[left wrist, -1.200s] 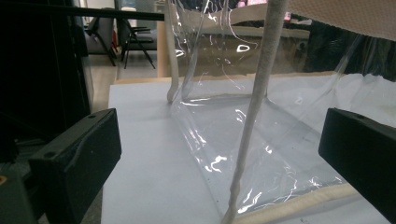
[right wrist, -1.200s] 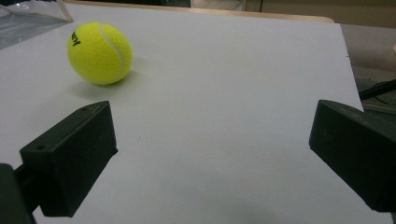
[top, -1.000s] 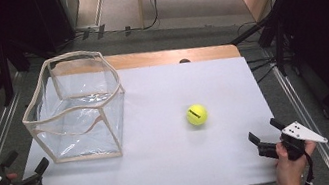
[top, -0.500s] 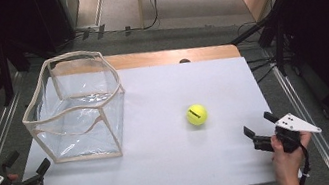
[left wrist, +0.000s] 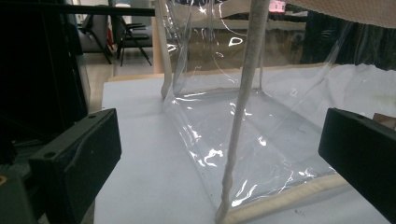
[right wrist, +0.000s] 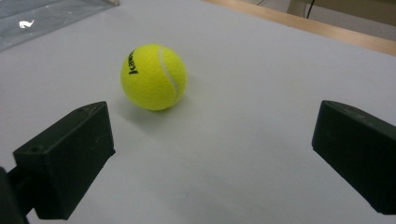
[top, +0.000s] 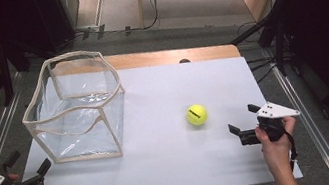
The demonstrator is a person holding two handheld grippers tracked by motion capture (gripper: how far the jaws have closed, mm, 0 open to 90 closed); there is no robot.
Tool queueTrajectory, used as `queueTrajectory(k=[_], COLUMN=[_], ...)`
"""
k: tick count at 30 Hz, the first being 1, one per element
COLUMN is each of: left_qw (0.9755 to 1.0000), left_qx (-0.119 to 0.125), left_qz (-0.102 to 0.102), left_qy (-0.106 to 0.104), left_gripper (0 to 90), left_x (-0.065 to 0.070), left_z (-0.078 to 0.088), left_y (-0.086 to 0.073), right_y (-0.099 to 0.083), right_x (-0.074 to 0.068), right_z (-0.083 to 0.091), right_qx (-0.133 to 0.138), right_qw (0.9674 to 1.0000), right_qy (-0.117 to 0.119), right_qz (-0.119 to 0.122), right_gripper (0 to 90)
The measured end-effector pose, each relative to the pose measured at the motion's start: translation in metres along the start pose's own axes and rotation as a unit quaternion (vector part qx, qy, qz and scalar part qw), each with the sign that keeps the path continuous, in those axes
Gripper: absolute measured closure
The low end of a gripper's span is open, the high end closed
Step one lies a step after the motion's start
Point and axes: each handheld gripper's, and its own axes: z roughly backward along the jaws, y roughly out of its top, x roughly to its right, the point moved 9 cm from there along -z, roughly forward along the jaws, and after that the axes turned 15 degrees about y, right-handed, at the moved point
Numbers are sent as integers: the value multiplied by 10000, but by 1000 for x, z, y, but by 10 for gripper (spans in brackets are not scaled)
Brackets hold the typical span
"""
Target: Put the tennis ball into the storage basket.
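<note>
Here the right gripper [top: 242, 123] hangs low with jaws spread, pointing at the yellow ball [top: 196, 114] near it on the table [top: 176, 171]. The left gripper [top: 30, 168], also spread, faces the clear bag [top: 74, 107].

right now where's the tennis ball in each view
High view: the tennis ball lies right of centre on the white table, just ahead of the right gripper.
Left gripper view: not in it.
Right gripper view: upper left of centre, beyond the open jaws.
Shared landmark: the clear bag, close up in the left gripper view, upper left corner in the right gripper view.
</note>
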Motion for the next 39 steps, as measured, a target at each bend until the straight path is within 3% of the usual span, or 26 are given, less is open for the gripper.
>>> queueTrajectory(k=[14, 17, 27, 31, 35, 39], left_qw=[10000, 10000, 9998, 9998, 9995, 9994], left_qx=[-51, -53, -61, -119, -153, -115], left_qz=[-40, -28, 9, -4, -189, -243], left_qy=[-46, -51, -176, -189, -197, -235], left_gripper=[0, 0, 0, 0, 0, 0], left_x=[2, 2, 1, 2, 7, 10], left_z=[-1, -1, -1, -1, -2, -1], left_y=[-1, -1, 0, 0, -1, -1], right_y=[17, 19, 29, 31, 31, 33], right_x=[-12, -13, -22, -23, -22, -23], right_z=[-32, -39, -64, -72, -79, -88], right_qx=[-563, -708, -928, -1065, -1218, -1439], right_qw=[9976, 9966, 9933, 9920, 9904, 9873], right_qy=[375, 348, 641, 600, 583, 584], right_qz=[150, 247, 245, 318, 308, 335], right_gripper=[0, 0, 0, 0, 0, 0])
